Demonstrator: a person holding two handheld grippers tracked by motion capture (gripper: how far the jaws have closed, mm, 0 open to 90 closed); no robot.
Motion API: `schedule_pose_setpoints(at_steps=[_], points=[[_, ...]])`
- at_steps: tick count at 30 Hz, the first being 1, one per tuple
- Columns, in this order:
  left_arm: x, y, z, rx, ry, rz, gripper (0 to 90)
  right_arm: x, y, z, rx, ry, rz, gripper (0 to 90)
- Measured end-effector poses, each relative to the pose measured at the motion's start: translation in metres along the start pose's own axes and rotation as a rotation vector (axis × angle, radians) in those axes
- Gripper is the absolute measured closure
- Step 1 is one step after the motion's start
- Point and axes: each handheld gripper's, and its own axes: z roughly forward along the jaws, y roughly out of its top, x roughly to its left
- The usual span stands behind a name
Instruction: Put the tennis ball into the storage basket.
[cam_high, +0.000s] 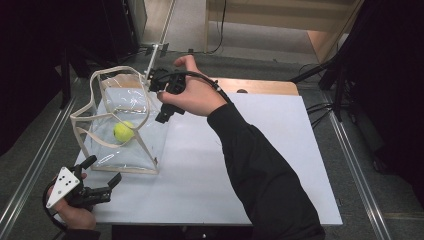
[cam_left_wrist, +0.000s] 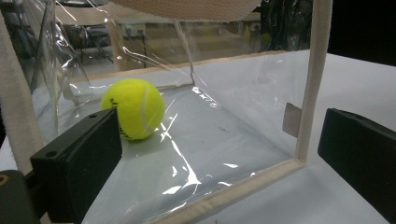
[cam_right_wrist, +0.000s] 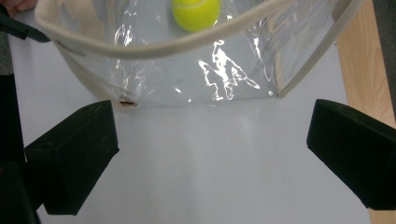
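High view: both the left gripper (cam_high: 102, 186) and right gripper (cam_high: 161, 95) spread, empty — grip the clear tote bag (cam_high: 131, 131) by its trim, keeping the tennis ball (cam_high: 123, 131) inside.

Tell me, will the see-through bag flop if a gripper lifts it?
Probably yes: the clear bag is thin crinkled plastic with soft cloth straps, so it likely sags. The tennis ball inside would probably roll around.

white table top (cam_high: 260, 165) on wooden base, wood edge (cam_high: 260, 86) showing at far side. grey carpet floor (cam_high: 190, 22), metal rails (cam_high: 27, 175) both sides, black cables (cam_high: 320, 107) right.
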Motion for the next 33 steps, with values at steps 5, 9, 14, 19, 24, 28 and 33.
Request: schedule_pose_setpoints(at_steps=[5, 9, 14, 19, 24, 28, 33], points=[[0.0, 0.0, 0.0, 0.007, 0.0, 0.003, 0.3, 0.003, -0.017, 0.002, -0.004, -0.014, 0.012, 0.0], [0.0, 0.0, 0.0, 0.007, -0.001, 0.005, 0.3, 0.007, -0.03, 0.008, -0.002, -0.021, 0.024, 0.0], [0.0, 0.0, 0.0, 0.006, -0.001, 0.005, 0.3, 0.01, -0.046, 0.017, -0.006, -0.008, 0.046, 0.0], [0.0, 0.0, 0.0, 0.007, 0.001, 0.005, 0.3, 0.012, -0.061, 0.025, -0.019, -0.004, 0.065, 0.0], [0.0, 0.0, 0.0, 0.007, -0.002, 0.005, 0.3, 0.016, -0.077, 0.036, -0.049, -0.011, 0.099, 0.0], [0.0, 0.0, 0.0, 0.002, 0.002, 0.002, 0.3, 0.019, -0.089, 0.046, -0.069, -0.004, 0.128, 0.0], [0.0, 0.0, 0.0, 0.007, 0.005, 0.001, 0.3, 0.024, -0.103, 0.053, -0.095, -0.006, 0.144, 0.0]])
